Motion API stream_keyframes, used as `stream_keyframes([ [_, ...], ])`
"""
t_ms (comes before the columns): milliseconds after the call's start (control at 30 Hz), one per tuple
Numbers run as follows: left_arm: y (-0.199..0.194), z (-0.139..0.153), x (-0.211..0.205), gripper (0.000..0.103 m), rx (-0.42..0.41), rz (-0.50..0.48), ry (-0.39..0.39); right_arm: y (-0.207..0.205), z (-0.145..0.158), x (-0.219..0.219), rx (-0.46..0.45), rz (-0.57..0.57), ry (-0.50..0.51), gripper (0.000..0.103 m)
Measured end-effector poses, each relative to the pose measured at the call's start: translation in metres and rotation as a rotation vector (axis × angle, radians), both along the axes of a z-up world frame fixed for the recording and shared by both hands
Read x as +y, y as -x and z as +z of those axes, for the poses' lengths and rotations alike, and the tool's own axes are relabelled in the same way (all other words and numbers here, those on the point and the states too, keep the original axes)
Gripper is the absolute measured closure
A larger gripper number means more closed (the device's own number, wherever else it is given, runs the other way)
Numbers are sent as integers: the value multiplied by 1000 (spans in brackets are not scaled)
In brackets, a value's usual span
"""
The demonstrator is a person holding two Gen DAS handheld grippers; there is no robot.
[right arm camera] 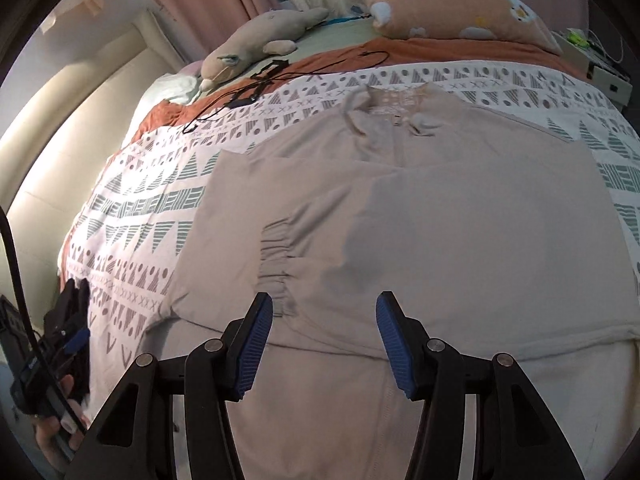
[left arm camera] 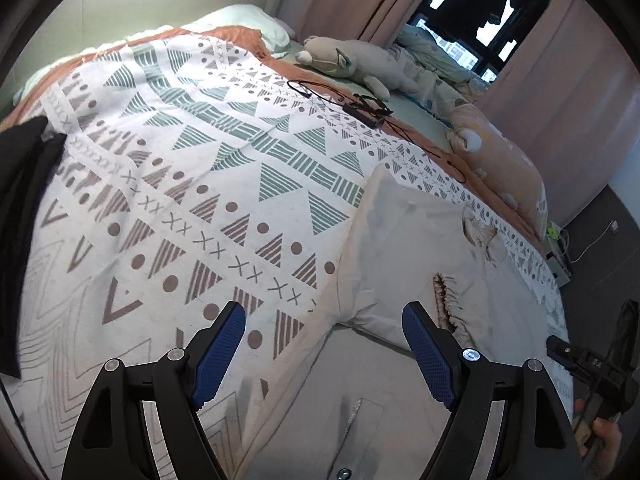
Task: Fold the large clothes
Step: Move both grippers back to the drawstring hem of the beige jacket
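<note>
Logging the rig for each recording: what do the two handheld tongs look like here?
Both match: the left tongs and right tongs have black angular linkage arms with triangular cut-outs, silver round pivot bolts, and blue ridged pads on each finger. From the right camera, the left unit's black body carries a dark cable. No sleeves are visible.

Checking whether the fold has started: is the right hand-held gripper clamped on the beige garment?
No, the right hand-held gripper stands open above the beige garment, with nothing pinched between its blue pads.
</note>
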State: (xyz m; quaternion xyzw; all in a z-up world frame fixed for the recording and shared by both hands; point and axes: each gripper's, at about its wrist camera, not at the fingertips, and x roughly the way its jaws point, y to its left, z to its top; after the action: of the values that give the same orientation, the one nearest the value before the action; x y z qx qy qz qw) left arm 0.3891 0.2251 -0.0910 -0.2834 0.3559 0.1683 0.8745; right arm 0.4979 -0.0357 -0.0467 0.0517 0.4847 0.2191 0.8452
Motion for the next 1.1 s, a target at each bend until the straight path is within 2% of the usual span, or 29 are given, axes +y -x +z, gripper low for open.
stream_keyframes([
  [67,4,5,-12,21,-15,-27,-32,8,3,-29,-7,-47,-4,49],
  [167,10,7,-30,22,-33,-86,-28,25,13,-68,-30,-93,-29,45],
  [233,19,11,-44,22,-37,-114,-57,40,19,-97,-51,-130,-44,28],
  [300,33,16,-55,22,-51,-125,-76,52,23,-121,-62,-161,-61,20],
  [367,49,22,-62,21,-69,-140,-76,64,27,-141,-62,-184,-91,17],
  [433,65,28,-67,21,-95,-161,-68,80,29,-162,-65,-206,-128,0],
  [533,93,39,-72,21,-121,-165,-60,105,31,-188,-82,-239,-149,0],
  [667,132,52,-76,21,-122,-131,-108,141,29,-222,-96,-276,-202,0],
  [800,164,57,-79,21,-103,-120,-143,180,31,-250,-173,-322,-160,0],
  [1100,221,55,-88,21,-100,-102,-119,248,25,-301,-279,-395,-117,0],
])
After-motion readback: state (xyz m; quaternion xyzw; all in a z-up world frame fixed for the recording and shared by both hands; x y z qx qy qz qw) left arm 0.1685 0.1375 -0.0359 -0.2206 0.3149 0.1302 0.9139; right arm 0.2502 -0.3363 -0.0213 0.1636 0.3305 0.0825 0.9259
